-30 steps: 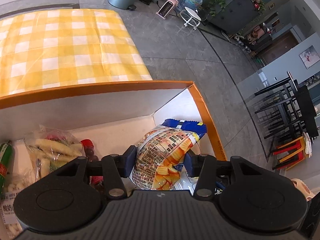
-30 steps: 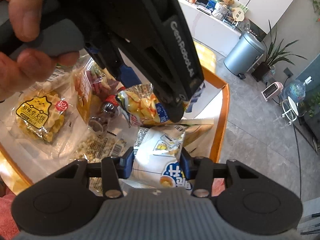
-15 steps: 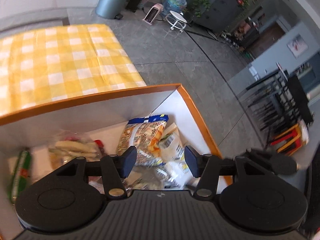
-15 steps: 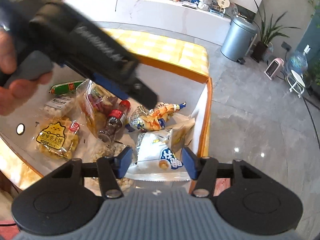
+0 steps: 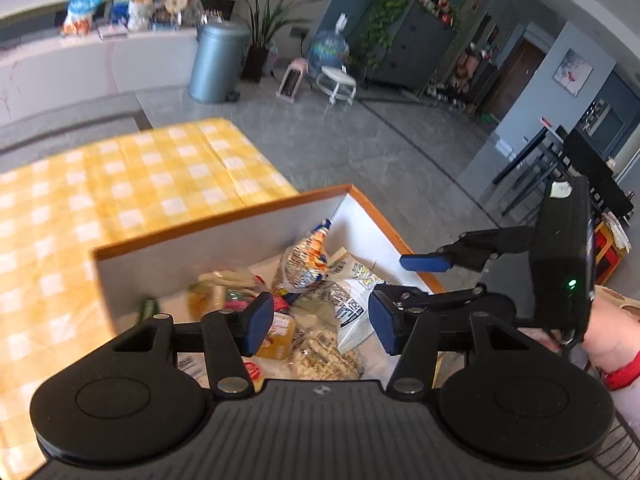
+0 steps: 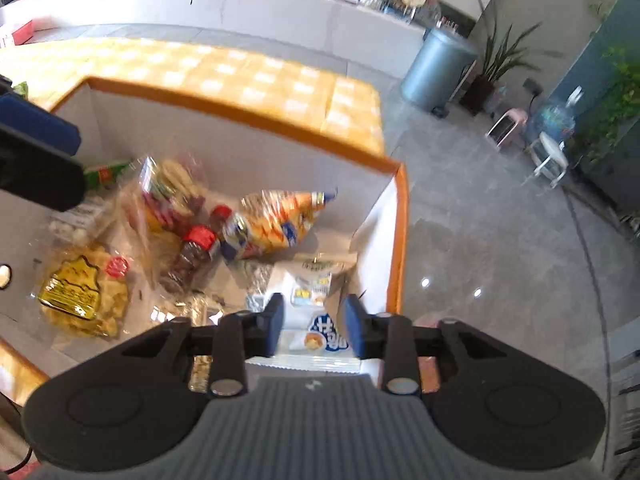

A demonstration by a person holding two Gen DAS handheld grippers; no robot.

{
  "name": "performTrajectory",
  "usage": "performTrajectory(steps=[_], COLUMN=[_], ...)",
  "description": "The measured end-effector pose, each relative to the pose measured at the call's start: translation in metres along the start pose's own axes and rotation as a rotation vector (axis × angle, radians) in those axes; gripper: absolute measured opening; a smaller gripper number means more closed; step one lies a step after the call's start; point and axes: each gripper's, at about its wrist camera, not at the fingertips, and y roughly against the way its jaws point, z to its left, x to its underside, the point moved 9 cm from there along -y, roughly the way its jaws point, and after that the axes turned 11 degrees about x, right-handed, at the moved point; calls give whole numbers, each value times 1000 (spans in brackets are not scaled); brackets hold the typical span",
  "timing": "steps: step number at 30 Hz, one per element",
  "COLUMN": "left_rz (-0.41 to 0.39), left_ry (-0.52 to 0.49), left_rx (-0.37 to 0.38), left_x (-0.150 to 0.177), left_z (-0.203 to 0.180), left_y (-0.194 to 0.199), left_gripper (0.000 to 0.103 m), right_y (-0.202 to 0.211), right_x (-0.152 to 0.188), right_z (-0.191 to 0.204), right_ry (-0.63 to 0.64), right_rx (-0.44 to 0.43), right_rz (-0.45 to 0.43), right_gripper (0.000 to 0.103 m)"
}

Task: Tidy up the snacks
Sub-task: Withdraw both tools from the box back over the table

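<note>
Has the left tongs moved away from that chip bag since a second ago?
Yes. The left tongs, open and empty, have pulled back and up from the chip bag, which lies by the box's far wall.

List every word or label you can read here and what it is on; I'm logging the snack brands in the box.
No text reads fully.
White snack packet between the right gripper pads: large blue characters, cut off, unreadable.
Yellow waffle bag: dark characters, blurred.
Chip bag: print blurred.
Barcode labels on packets in the box: too small.
Red-capped bottle: no legible label.
</note>
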Motion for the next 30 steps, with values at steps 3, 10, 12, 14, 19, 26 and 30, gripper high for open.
performTrajectory(steps=[3, 10, 12, 14, 19, 26, 30], left_rz=[-50, -173, -208, -245, -320, -383, -387], left_ry=[-11, 4, 16, 36, 107, 187, 186], left_rx=[-20, -111, -149, -193, -309, -462, -494], left_x=[5, 35, 48, 61, 96, 131, 145], left_z=[1, 21, 31, 43, 75, 123, 145], left_y=[30, 105, 127, 146, 186, 214, 217], left_gripper=[63, 64, 64, 64, 64, 65, 67], right_y=[28, 99, 115, 131, 164, 174, 162], right_x=[-10, -33, -36, -39, -46, -40, -30], right_z=[7, 49, 68, 90, 150, 242, 290], right_ry=[22, -19, -46, -75, -155, -269, -298], right_rx=[12, -34, -67, -106, -193, -323, -366], right_rz=[-52, -196, -229, -268, -357, -389, -353], right_gripper=[38, 39, 39, 39, 40, 45, 46])
